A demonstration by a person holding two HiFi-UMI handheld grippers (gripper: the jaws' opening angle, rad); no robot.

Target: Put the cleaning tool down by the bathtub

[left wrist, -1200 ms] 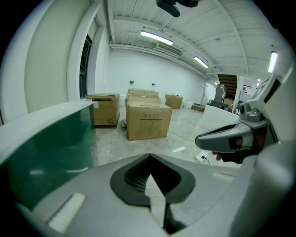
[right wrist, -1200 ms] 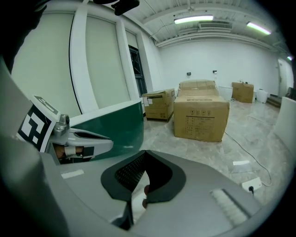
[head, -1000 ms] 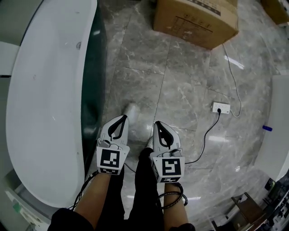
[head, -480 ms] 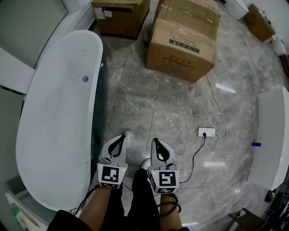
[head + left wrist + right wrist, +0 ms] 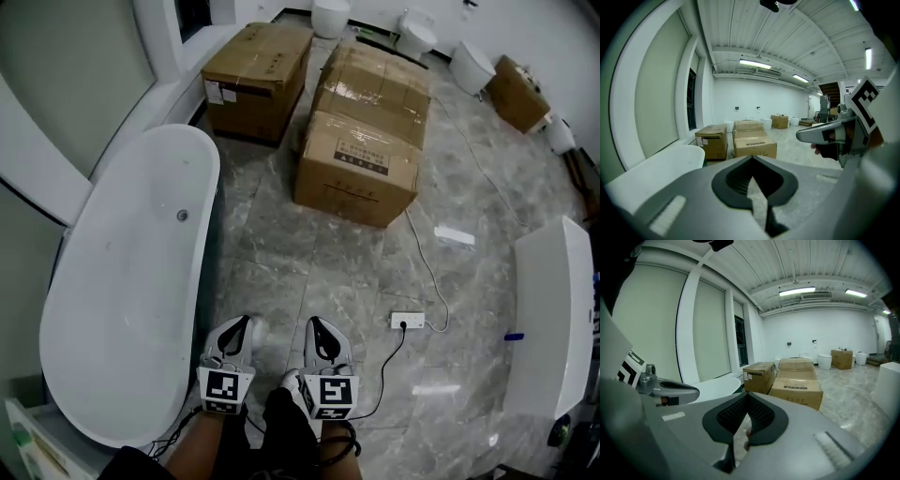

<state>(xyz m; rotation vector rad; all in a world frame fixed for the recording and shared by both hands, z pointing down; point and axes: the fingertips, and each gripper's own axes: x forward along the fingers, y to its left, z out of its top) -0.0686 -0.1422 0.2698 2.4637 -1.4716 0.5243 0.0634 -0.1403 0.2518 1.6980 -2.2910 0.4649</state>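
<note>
Left tongs (image 5: 244,322) and right tongs (image 5: 315,323) have drawn back, clenched empty, bathtub (image 5: 122,309) beside, boxes (image 5: 356,169) ahead.

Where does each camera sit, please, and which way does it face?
Head view: on the head, facing steeply down at the floor by the bathtub; left gripper, right gripper, legs show.
Left gripper view: on that gripper, facing the boxes over shut jaws; right gripper shows.
Right gripper view: likewise; left gripper shows.
All share bathtub, boxes.

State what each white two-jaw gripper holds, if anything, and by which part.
Nothing is held. The white left gripper and the white right gripper each have jaws shut tip to tip, with nothing between them.
</note>
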